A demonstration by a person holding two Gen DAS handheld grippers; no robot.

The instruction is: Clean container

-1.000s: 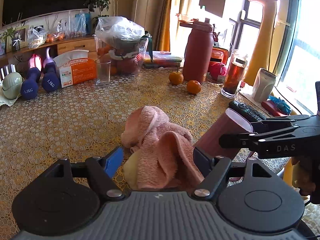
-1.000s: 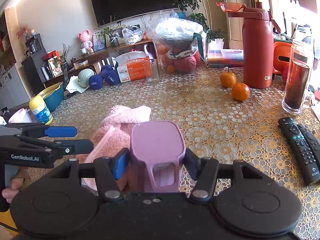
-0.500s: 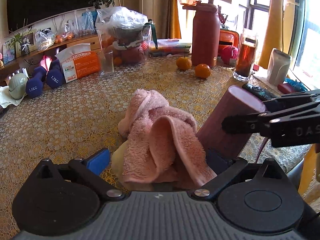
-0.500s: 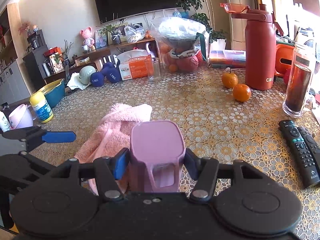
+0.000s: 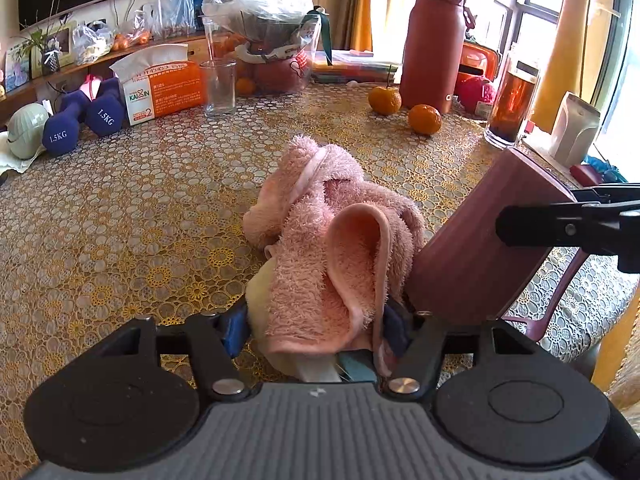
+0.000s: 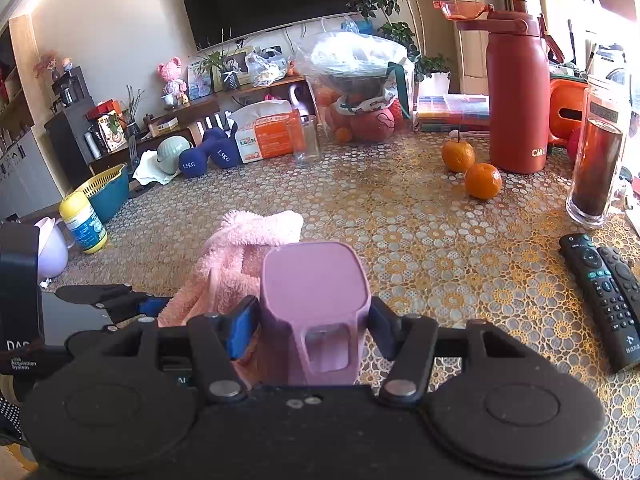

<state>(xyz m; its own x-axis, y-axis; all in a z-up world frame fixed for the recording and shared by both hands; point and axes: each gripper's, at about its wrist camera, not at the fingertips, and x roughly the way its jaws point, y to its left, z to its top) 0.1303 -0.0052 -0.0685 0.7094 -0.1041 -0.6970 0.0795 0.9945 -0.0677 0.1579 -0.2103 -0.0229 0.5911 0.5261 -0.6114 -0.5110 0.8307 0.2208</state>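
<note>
A pink plastic cup (image 6: 314,304) with a handle sits between the fingers of my right gripper (image 6: 314,322), which is shut on it; the same cup (image 5: 480,248) appears tilted at the right of the left wrist view. My left gripper (image 5: 314,330) is shut on a bunched pink towel (image 5: 332,240), with something pale yellow under the cloth. The towel (image 6: 240,256) lies just left of the cup, touching its side, and trails onto the patterned table (image 5: 120,220). The cup's opening is hidden from both cameras.
Two oranges (image 6: 472,168), a red flask (image 6: 516,96), a glass jar of dark liquid (image 6: 596,152) and two remotes (image 6: 604,292) stand to the right. At the back are a tissue box (image 5: 164,84), a glass (image 5: 218,86), dumbbells (image 5: 80,120) and a bagged fruit bowl (image 5: 272,40).
My left gripper has closed in on the towel and pushed it nearer the cup. The cup has stayed held in my right gripper.
</note>
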